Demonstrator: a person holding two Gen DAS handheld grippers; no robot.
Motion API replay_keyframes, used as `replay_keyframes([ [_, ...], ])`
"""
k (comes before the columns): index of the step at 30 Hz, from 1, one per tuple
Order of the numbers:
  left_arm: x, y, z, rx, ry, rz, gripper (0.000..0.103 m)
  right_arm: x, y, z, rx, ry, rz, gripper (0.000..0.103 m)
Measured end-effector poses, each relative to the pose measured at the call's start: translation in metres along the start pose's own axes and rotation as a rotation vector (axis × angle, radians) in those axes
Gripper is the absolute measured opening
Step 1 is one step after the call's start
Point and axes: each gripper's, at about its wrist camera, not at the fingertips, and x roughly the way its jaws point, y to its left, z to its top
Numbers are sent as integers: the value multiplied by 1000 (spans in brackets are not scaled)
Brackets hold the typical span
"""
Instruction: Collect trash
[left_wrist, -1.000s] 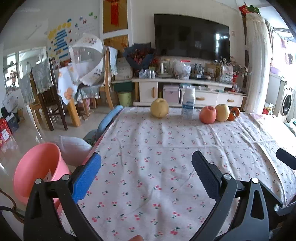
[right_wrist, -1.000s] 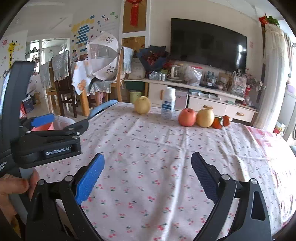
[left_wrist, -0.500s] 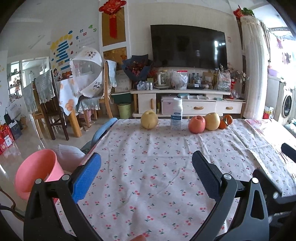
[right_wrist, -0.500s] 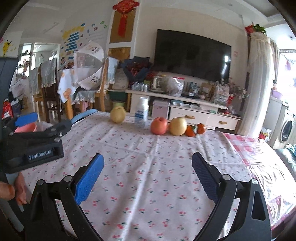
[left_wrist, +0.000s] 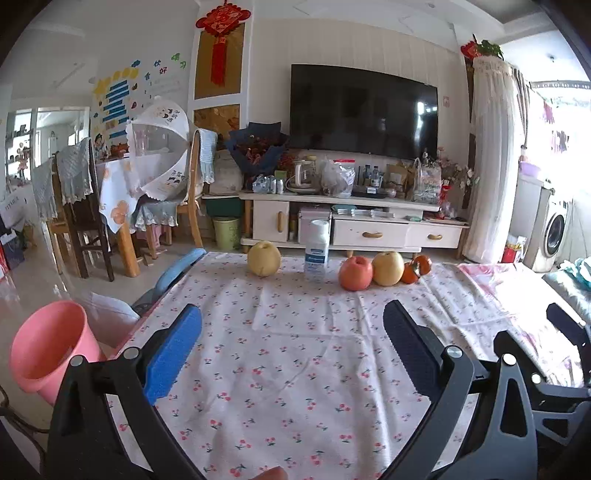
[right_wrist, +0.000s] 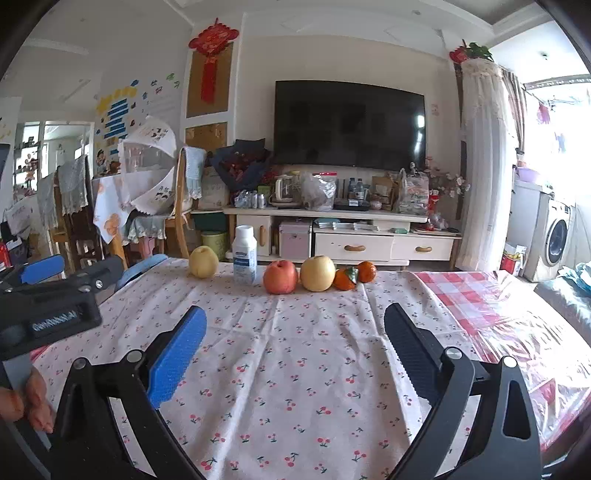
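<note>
Both grippers, left (left_wrist: 291, 332) and right (right_wrist: 294, 332), hover wide open and empty over the cloth (left_wrist: 295, 350); reaching for the bottle (left_wrist: 317, 246) could roll the apple (left_wrist: 355, 273) off the table.

- Left gripper (left_wrist: 291, 347): jaws spread wide, nothing between the pads, held level above the near edge of the table, toward its left side.
- Right gripper (right_wrist: 294, 345): jaws likewise wide apart and empty, poised above the near edge, further right.
- Left gripper's body at the left edge of the right wrist view, just beside the right one.
- Bare fingers (right_wrist: 38, 400) wrapped round the left handle, low at that view's left edge.
</note>
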Motion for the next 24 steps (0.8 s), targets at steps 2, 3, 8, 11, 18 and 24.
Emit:
replay_keyframes([
  [2, -2, -4, 2, 2, -6, -3, 99, -1, -5, 1, 15, -4, -3, 96],
  [3, -3, -7, 3, 5, -11, -3, 99, -1, -7, 1, 22, -5, -2, 96],
  [8, -3, -12, 7, 0, 10, -26, 99, -2, -16, 3, 50, -9, 2, 96],
  [11, -4, -16, 6, 14, 0, -21, 99, -3, -19, 3, 59, -12, 7, 96],
  [18, -1, -24, 4, 19, 4, -32, 99, 1, -26, 1, 75, -1, 9, 97],
  [24, 3, -26, 3, 30, 12, -32, 99, 3, -29, 1, 76, 1, 13, 97],
])
